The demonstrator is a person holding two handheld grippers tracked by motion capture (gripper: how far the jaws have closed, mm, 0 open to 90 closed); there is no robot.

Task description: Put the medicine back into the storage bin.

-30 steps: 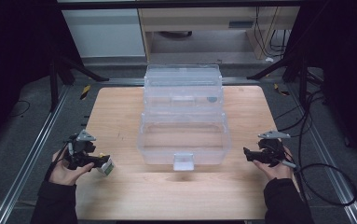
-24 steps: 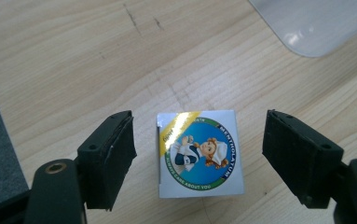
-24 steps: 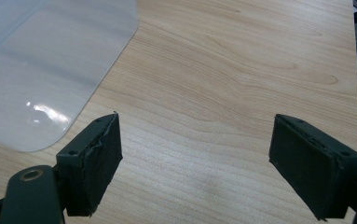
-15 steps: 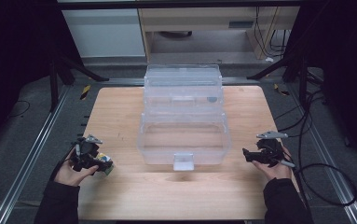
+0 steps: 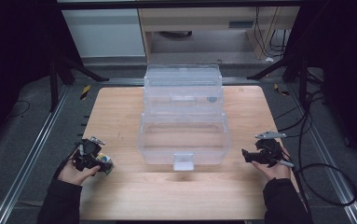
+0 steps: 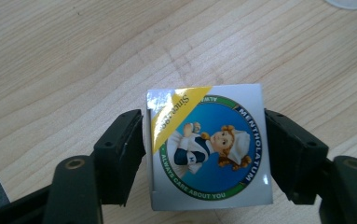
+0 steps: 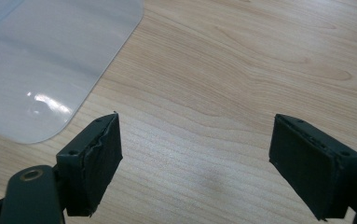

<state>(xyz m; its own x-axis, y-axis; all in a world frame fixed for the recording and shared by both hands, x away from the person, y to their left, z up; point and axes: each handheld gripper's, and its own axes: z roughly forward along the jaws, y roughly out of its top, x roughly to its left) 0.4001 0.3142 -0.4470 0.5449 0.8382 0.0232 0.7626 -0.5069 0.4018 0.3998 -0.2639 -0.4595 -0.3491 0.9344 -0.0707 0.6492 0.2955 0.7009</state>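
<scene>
Your left gripper [image 5: 102,164] is low over the front left part of the desk [image 5: 120,116], near its left edge. Between its fingers [image 6: 120,156] sits a small box [image 6: 209,147], white, with a round blue and green label that shows a nurse figure and a yellow corner band. In the left gripper view the right finger touches the right side of the box, while at the left finger a very thin gap seems to remain, so the fingers stand closed around the box but I cannot tell if both press it firmly. The box is directly over the wood; I cannot tell if it rests on it or is lifted a little. In the high view the box [image 5: 105,164] shows just beside your left hand [image 5: 73,171].

In the middle of the desk stands a clear bin [image 5: 183,140] with its lid [image 5: 182,87] open and standing up behind it. A white latch [image 5: 183,161] hangs at its front wall. The bin is well apart from the box.

Your right gripper [image 5: 247,156] is at the right side of the desk, near the right wall of the bin but not touching it, and it points toward the bin. Its fingers [image 7: 94,163] are wide apart and hold nothing; between them there is bare wood. In the right gripper view a rounded clear corner of the bin [image 7: 50,65] lies at the upper left, close to the left finger.
</scene>
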